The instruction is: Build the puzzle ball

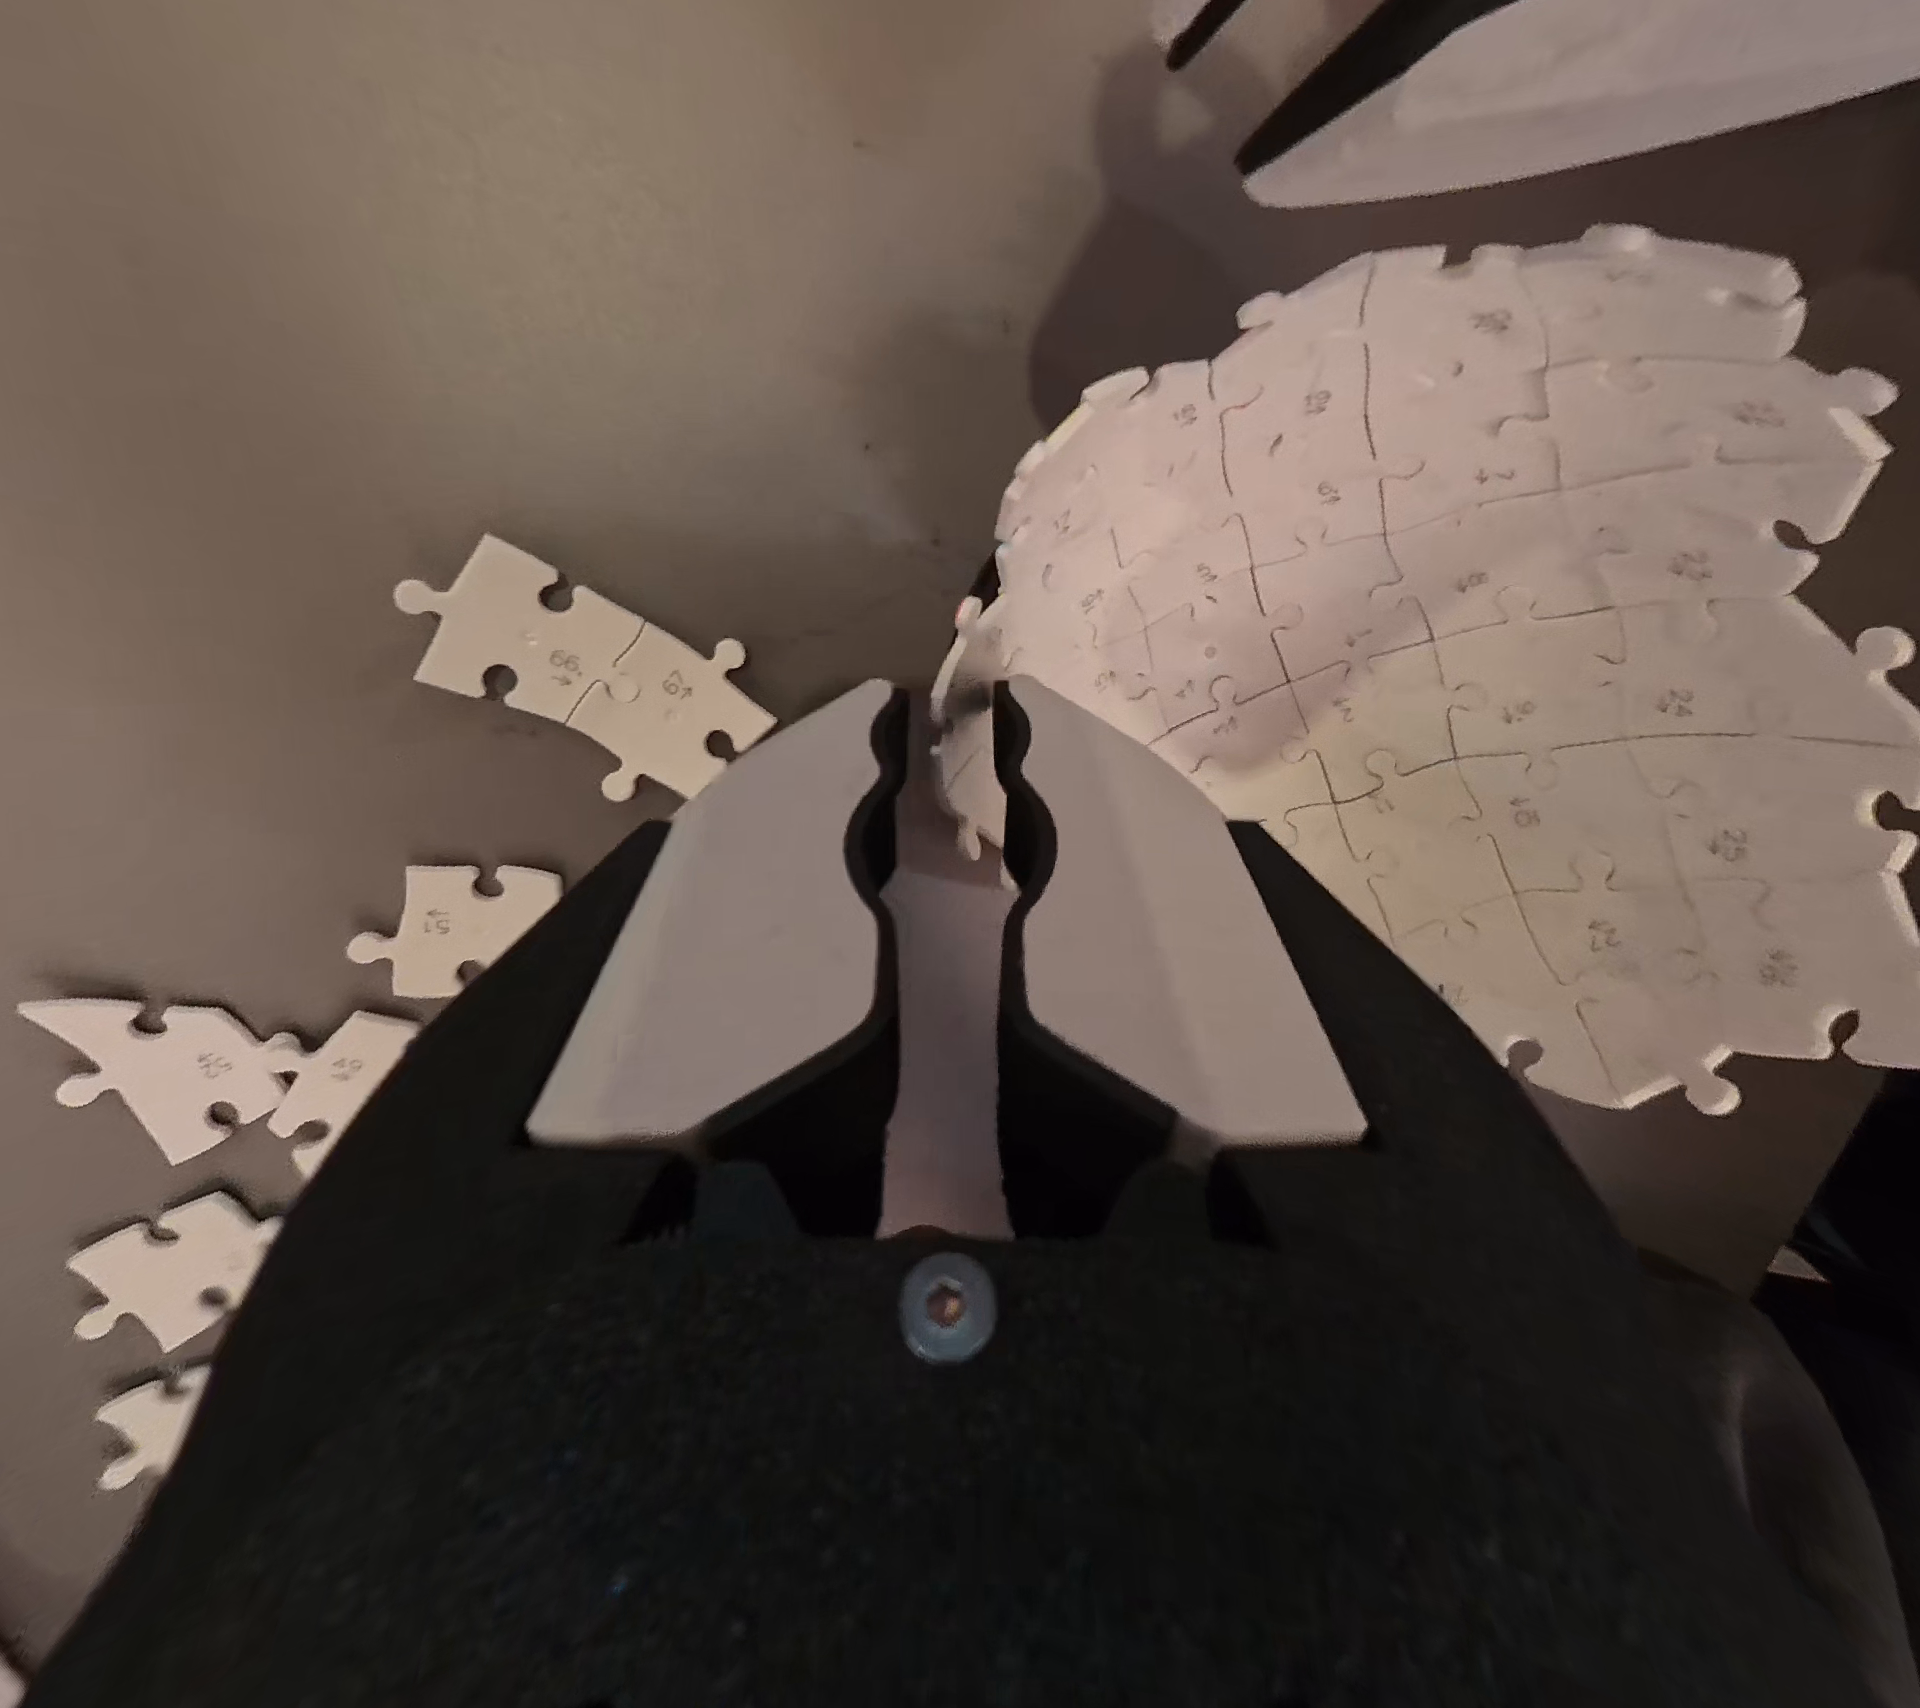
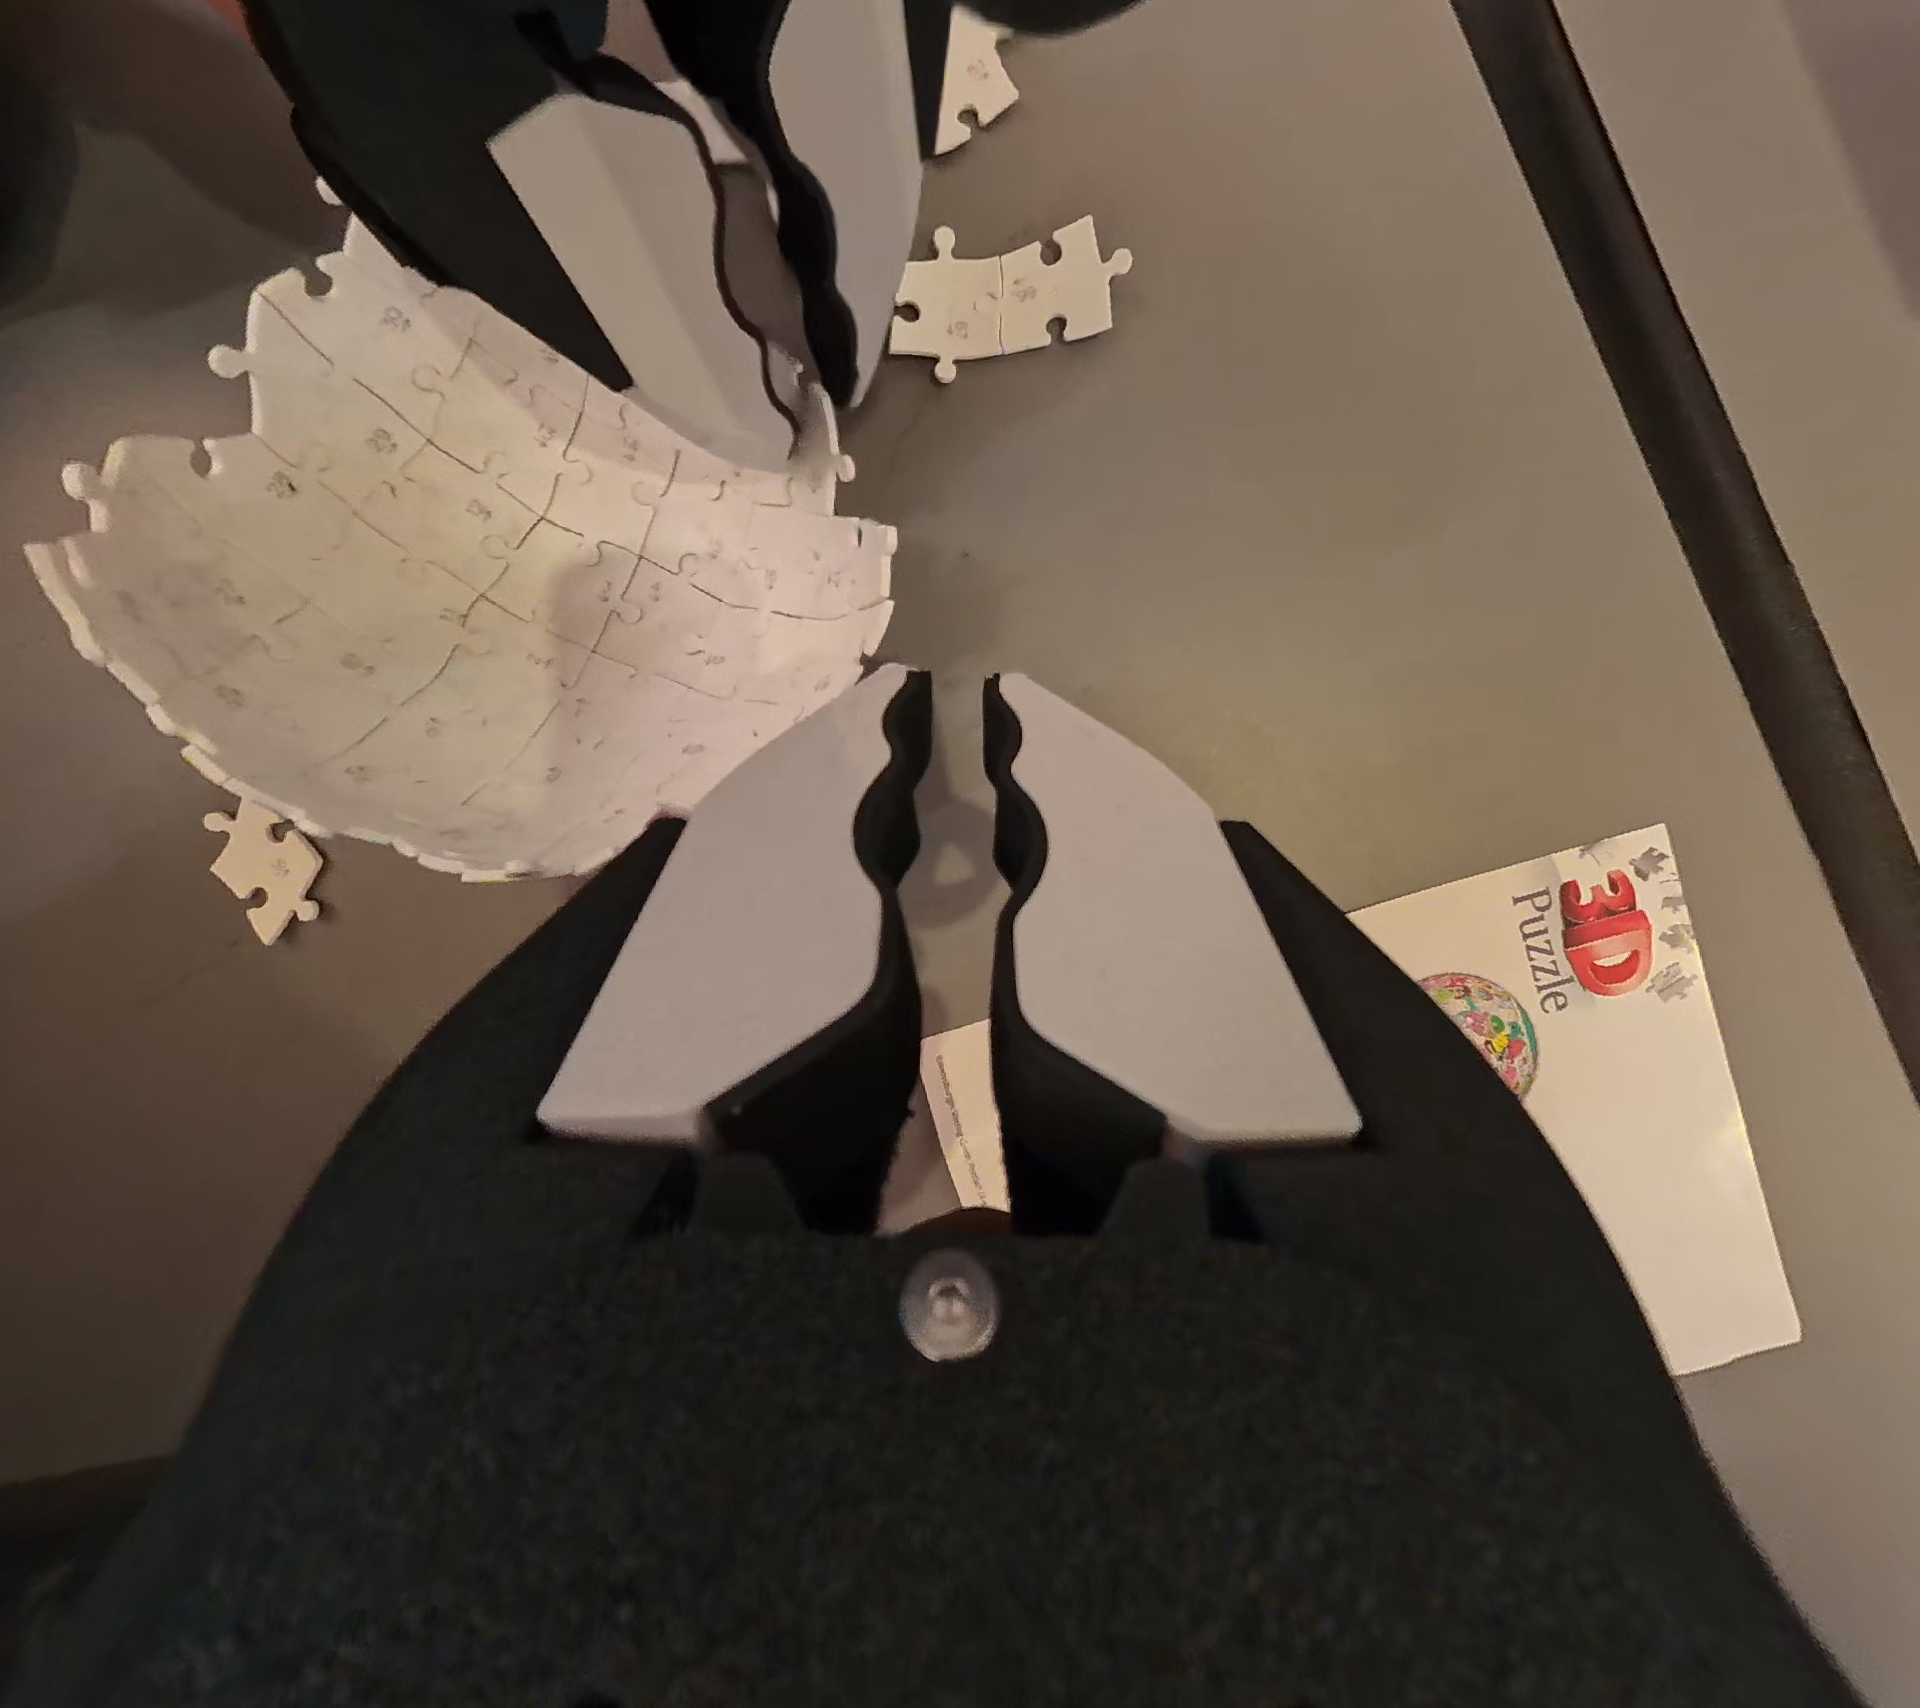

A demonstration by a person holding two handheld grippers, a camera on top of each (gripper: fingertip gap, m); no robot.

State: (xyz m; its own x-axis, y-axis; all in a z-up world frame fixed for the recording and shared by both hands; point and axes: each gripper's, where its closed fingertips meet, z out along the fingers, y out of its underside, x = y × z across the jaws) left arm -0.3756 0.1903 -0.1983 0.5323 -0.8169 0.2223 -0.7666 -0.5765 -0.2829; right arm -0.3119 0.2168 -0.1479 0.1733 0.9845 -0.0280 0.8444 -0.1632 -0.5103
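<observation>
A curved shell of joined pieces (image 1: 1475, 702) is held at its rim on the worktop (image 1: 520, 204) by the narrowed left tool (image 1: 951, 723), the right tool (image 2: 956, 692) is nearly closed and empty, and loose pieces (image 1: 582, 671) are left unfitted.

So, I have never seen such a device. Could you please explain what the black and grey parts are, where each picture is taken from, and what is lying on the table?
There is no robot here. A person holds two hand tools, each with two grey fingers on a black body and a camera looking along them.

The left wrist view looks along the left gripper. It is closed on the edge of the shell, a curved white sheet of joined puzzle pieces, the unfinished ball.

The right wrist view looks along the right gripper. It is nearly closed and holds nothing; you see grey table between its fingers. The left gripper shows at the top there.

On the table lie loose pieces, a joined pair and a leaflet.
</observation>
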